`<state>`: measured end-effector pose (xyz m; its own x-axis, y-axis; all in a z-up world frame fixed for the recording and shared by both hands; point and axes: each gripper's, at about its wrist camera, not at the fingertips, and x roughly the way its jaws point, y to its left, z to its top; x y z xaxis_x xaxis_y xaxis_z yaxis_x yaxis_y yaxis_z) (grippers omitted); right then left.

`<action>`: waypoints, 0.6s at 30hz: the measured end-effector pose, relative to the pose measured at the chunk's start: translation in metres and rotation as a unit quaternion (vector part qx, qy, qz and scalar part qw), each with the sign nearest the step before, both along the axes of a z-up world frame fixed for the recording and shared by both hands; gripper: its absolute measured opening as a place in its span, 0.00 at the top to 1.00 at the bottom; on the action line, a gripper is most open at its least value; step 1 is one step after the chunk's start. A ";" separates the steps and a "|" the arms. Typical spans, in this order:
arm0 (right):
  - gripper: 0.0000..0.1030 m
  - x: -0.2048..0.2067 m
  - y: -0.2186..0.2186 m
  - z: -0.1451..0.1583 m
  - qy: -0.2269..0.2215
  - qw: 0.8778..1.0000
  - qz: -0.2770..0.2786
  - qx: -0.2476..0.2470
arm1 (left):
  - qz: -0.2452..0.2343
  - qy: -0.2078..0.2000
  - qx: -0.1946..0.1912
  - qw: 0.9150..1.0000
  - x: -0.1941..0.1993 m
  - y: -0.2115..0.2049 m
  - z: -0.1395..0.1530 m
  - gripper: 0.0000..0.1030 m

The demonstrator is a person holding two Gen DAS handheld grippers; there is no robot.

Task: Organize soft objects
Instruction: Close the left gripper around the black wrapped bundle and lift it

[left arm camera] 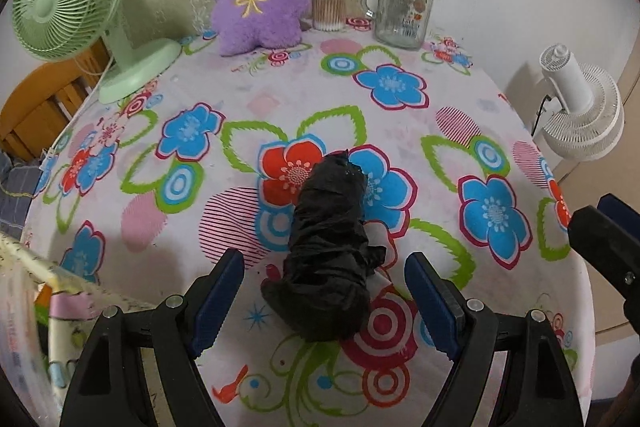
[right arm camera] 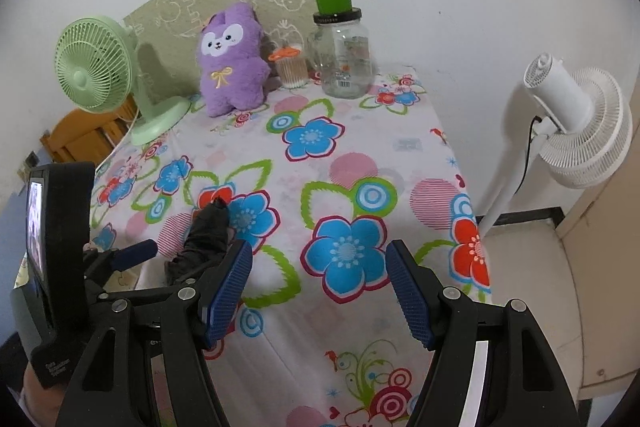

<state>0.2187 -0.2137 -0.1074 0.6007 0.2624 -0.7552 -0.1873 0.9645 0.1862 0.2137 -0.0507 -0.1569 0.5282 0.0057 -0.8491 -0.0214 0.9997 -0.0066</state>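
Jar point(left arm camera: 404, 7) label seems unreadable; left gripper point(left arm camera: 324, 297) and right gripper point(right arm camera: 320, 291) spread, empty.

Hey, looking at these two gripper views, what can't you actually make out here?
- Black bundle: what it is or holds; crumpled wrapping hides it in the left wrist view, and the right gripper finger covers its near end in the right wrist view.
- Glass jar label: too small to read.
- Left gripper screen, right wrist view: too steeply angled.

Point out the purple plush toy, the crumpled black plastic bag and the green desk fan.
purple plush toy point(left arm camera: 256, 7), left wrist view, belly.
crumpled black plastic bag point(left arm camera: 328, 247), left wrist view, middle.
green desk fan point(right arm camera: 86, 67), right wrist view, grille.
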 end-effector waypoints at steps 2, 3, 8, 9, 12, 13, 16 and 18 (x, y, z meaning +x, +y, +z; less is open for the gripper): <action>0.30 0.002 -0.002 -0.004 0.004 1.000 0.001 0.007 | 0.001 0.004 0.000 1.000 0.003 0.000 -0.004 0.18; 0.30 0.003 -0.002 -0.006 0.006 1.000 0.000 0.009 | 0.000 0.006 0.000 1.000 0.004 0.000 -0.006 0.18; 0.30 0.007 0.002 -0.011 0.011 1.000 0.006 0.010 | 0.002 0.020 -0.004 1.000 0.013 0.001 -0.016 0.18; 0.30 0.007 0.002 -0.012 0.011 1.000 0.007 0.010 | 0.003 0.023 -0.005 1.000 0.015 0.002 -0.019 0.18; 0.30 0.010 0.003 -0.013 0.013 1.000 0.007 0.008 | 0.005 0.031 -0.007 0.999 0.018 0.004 -0.024 0.18; 0.30 0.011 0.004 -0.014 0.014 1.000 0.006 0.007 | 0.006 0.034 -0.009 0.999 0.020 0.005 -0.026 0.18; 0.30 0.014 0.004 -0.017 0.017 1.000 0.005 0.007 | 0.005 0.034 -0.005 0.999 0.021 0.004 -0.028 0.18; 0.30 0.015 0.004 -0.019 0.020 1.000 0.004 0.007 | 0.004 0.033 -0.005 0.999 0.022 0.004 -0.028 0.19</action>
